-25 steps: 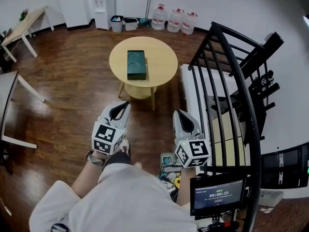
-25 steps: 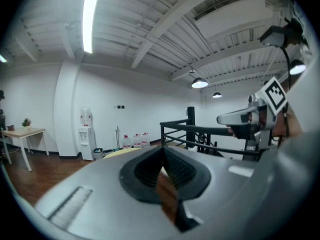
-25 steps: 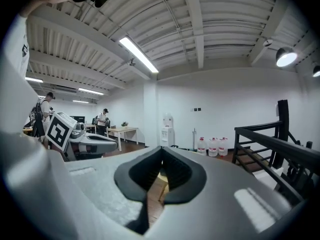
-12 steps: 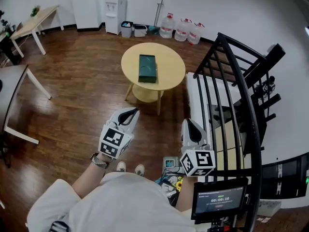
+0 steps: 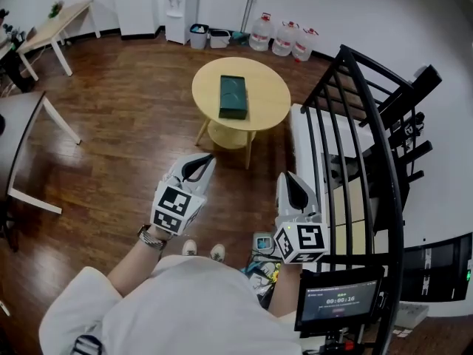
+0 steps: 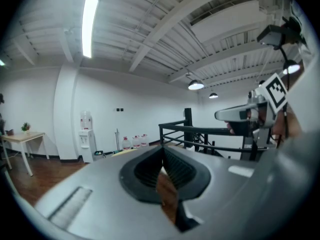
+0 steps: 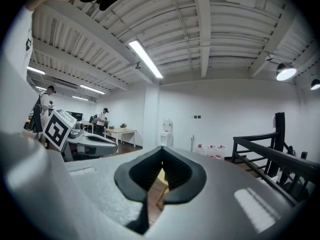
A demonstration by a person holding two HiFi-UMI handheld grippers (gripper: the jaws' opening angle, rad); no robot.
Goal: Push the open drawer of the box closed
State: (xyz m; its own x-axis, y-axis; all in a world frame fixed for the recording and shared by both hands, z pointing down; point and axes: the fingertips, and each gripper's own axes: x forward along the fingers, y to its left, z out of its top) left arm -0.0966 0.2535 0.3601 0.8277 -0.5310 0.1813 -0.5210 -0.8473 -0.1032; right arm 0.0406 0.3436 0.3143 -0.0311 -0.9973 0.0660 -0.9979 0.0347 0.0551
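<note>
1. my left gripper (image 5: 199, 166) and my right gripper (image 5: 289, 184) hang low in front of me over the wooden floor (image 5: 118, 132), with the black railing (image 5: 347, 124) close by on my right.
2. both pairs of jaws are clenched, tips pressed together, with nothing between them; through the gaps behind the tips i see only floor and a table edge.
3. the dark green box (image 5: 233, 96) lies flat near the middle of the round yellow table (image 5: 208, 87), well apart from both grippers.
4. from up here the box is too small for me to tell whether its drawer sticks out or sits flush.
5. so this fits two stages: a drawer that is open and wants pushing, or one that is shut with me standing back. neither gripper touches the box now.
</note>
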